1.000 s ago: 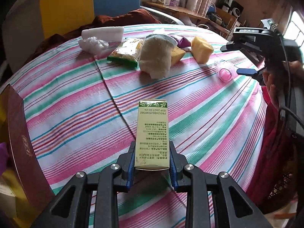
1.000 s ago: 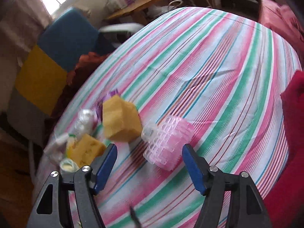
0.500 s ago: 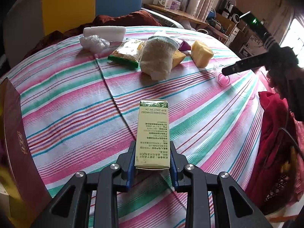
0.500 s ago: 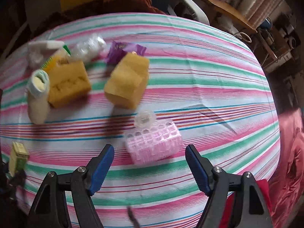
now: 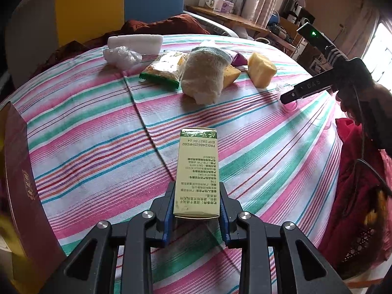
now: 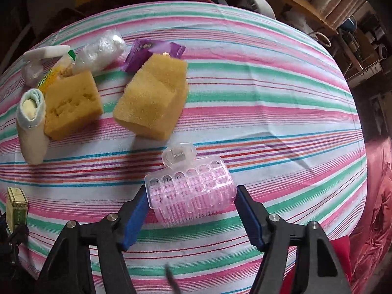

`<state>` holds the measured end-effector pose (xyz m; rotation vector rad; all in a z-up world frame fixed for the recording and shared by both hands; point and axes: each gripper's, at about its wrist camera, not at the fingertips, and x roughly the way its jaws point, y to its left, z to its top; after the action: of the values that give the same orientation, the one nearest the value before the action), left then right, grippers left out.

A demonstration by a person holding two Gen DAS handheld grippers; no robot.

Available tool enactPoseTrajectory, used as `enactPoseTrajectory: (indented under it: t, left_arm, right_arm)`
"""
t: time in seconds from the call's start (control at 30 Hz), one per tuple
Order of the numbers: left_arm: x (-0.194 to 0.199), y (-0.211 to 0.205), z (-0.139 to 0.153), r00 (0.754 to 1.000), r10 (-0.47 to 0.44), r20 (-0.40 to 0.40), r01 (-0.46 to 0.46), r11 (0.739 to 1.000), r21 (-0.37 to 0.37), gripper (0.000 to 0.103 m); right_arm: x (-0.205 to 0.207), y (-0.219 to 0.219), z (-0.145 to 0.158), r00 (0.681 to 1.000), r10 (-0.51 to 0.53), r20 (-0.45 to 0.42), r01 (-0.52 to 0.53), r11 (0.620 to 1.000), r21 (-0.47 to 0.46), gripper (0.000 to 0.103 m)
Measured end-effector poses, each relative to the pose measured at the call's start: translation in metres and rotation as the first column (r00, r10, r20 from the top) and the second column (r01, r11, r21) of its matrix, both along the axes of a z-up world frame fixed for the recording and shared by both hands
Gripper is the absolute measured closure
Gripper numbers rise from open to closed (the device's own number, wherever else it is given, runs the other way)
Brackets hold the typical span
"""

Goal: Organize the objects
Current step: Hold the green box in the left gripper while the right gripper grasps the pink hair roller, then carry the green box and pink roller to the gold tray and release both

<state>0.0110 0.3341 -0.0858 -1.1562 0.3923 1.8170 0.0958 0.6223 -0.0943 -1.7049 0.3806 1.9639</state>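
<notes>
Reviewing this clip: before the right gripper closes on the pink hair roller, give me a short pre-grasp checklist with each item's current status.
1. Pink hair roller sits between the right gripper pads: ok.
2. Jaws, which have just been closing, have not yet clamped; a gap shows at the right-hand pad: ok.
3. Nearest yellow sponge is apart from the roller: ok.
4. Left gripper is shut on the green box: ok.
5. Roller's clear clip lies outside the pads: ok.
6. Roller free of the striped cloth: cannot tell.

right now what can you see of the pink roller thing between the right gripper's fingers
The pink hair roller is a translucent plastic cylinder with rows of slots and bristles and a clear clip with a small metal spring at its far side. It lies on its side on the striped cloth, between the right gripper's open jaws, which have just been closing.
</notes>
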Motion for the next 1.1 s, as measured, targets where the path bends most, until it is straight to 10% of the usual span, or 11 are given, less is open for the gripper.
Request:
enactPoseTrajectory:
  t: [0.73,1.1]
  left_arm:
    - [0.006,-0.064,0.049,0.993,0.110,-0.051,-0.103,0.988,0.118,0.073]
    - [-0.020,-0.183,0.093,0.914,0.393,-0.098,-0.363,0.903,0.230,0.073]
  right_arm:
    - [-0.037,-0.159,0.060,0.931,0.208,-0.299,-0.234,0.971,-0.053,0.033]
    - [-0.092,-0.268,0.084,0.829,0.354,-0.434,-0.431,0.897,-0.093,0.033]
